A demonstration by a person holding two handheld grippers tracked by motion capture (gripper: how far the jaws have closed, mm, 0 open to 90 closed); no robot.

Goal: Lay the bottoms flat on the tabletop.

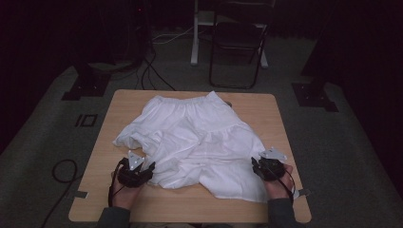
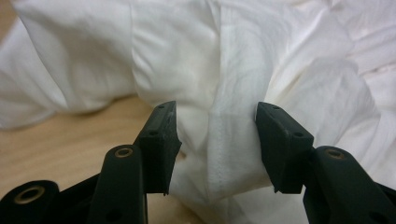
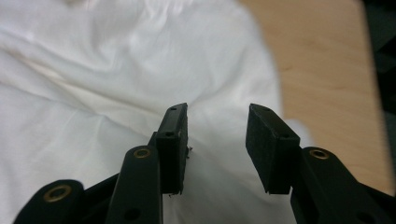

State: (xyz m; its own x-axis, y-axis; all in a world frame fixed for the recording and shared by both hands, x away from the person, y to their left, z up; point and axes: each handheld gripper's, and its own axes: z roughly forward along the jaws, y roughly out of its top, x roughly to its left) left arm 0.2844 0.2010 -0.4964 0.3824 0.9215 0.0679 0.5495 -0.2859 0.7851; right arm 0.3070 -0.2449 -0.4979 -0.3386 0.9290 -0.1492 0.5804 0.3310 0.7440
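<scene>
Black jaws of the left gripper [image 2: 215, 149] stood about half apart, a seamed fold of the white garment [image 2: 233, 70] bulging between them, pads not pressing it, so nothing was held. On the high view the left gripper [image 1: 142, 168] sat at the garment's [image 1: 199, 137] near-left hem, cloth edge just at its tips. Right gripper [image 3: 217, 149] also stood half apart, jaws hovering over flat white cloth [image 3: 116, 84] by its right edge, nothing pinched between them; on the high view the right gripper [image 1: 260, 167] was at the near-right corner of the garment. Garment, shorts or a skirt by the gathered waistband on the far side, lay crumpled across the middle of the wooden table [image 1: 119, 109], near hem close to the near edge. Risks, as a judgement: left jaws could close on the thick bunched fold and grab several layers, so the cloth would drag as a lump instead of spreading. Right jaws over flat cloth could close on nothing or only nip the top layer and slip. Uneven pulls from the two sides would likely skew the garment or slide it off the near edge.
</scene>
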